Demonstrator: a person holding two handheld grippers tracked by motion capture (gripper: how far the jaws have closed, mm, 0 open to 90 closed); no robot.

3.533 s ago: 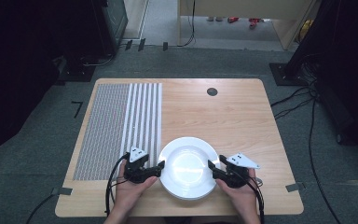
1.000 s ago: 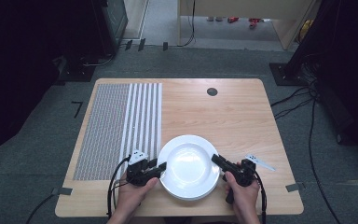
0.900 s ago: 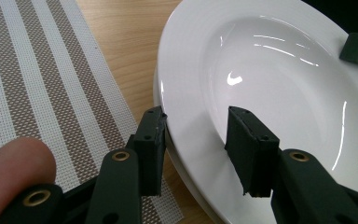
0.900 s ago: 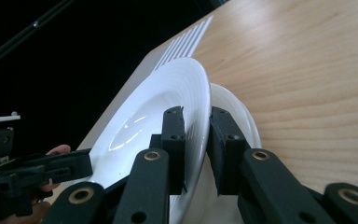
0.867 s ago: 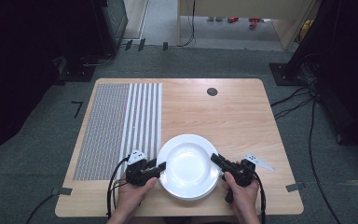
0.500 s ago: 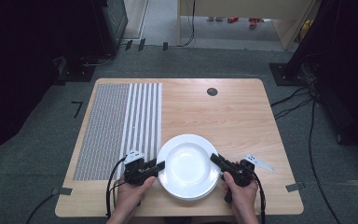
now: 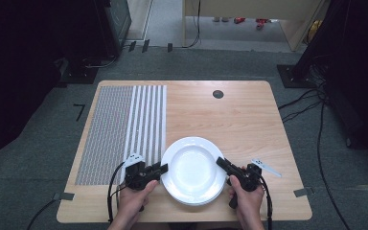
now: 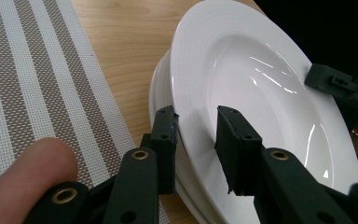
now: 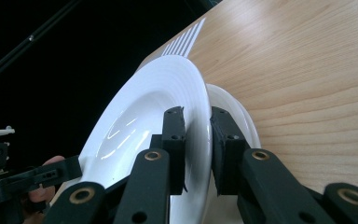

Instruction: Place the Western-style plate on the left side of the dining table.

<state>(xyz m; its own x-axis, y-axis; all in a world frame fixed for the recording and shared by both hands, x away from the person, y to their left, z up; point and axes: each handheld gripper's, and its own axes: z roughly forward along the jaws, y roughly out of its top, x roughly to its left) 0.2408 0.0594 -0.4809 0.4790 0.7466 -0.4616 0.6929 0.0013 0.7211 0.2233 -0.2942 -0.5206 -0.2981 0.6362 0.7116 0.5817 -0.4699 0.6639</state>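
I have the top plate (image 7: pixel 192 167) by opposite rims, one tong on each side, because a wide shallow dish like this tips if it is taken from one edge alone. My left gripper (image 8: pixel 196 128) straddles the near-left rim with its jaws a little apart — one above the lip, one below, not yet pinched tight as far as I can see. My right gripper (image 9: pixel 196 123) has the right rim between its jaws, which look nearly closed on it (I judge it clamped, though the contact itself is hard to make out). The top plate sits on a stack of plates (image 8: pixel 161 88) at the near edge of the table (image 7: pixel 249 110), and in both gripper views its rim stands clear of the one beneath — so it is lifted or tilted off the stack.

For room: the striped placemat (image 7: pixel 124 124) lies just beside the stack on my left, flat and bare. The far half of the table is open wood, with a small dark hole (image 7: pixel 218 94) near the far edge.
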